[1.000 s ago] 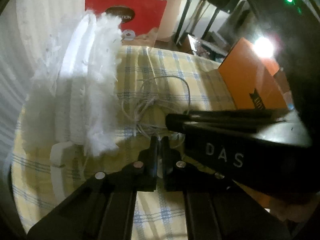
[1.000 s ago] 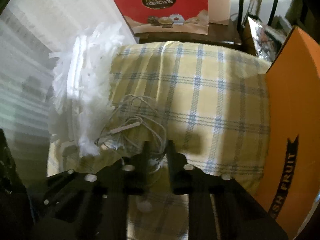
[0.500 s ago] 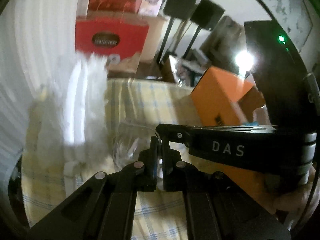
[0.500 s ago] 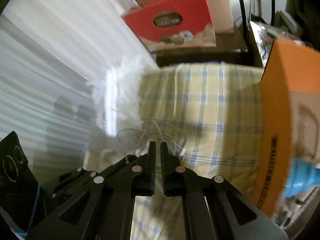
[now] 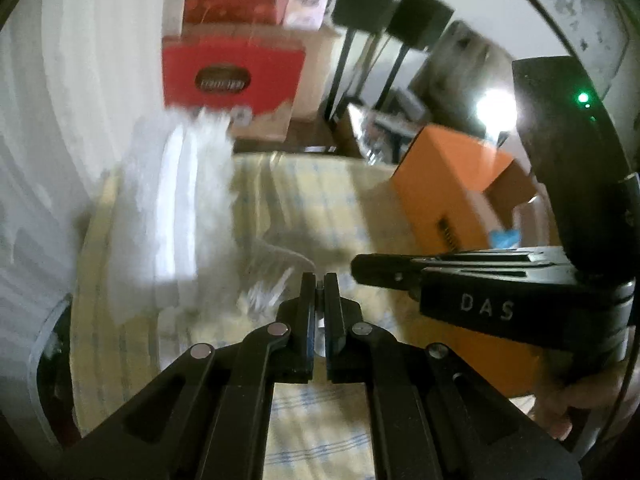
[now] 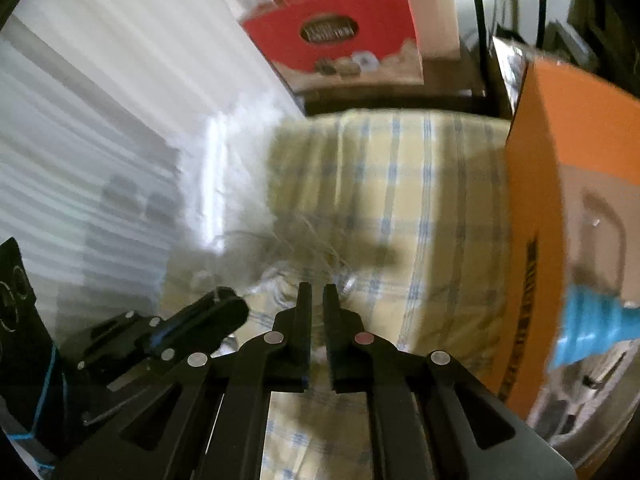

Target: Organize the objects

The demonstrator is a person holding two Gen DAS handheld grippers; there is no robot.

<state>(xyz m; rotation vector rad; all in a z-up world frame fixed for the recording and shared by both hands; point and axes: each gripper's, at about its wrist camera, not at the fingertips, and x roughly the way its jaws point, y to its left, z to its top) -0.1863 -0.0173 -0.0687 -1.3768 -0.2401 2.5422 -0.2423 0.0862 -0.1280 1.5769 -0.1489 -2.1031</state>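
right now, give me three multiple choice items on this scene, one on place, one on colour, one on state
1. Where does the orange box stand on the checked cloth?
A. right side
B. left side
C. centre

2. What colour is the box with the oval label behind the table?
A. green
B. red
C. black

3. How do the right tool's fingers stand?
A. spread wide
B. close together with a narrow gap
C. out of view

Key: 1 A, it fills the right edge; 2 B, its front is red; 3 B, only a thin slit shows between the fingers.

Checked woven tablecloth (image 6: 400, 184), matt orange cardboard box (image 6: 560, 128), fluffy white feathers (image 5: 172, 208)
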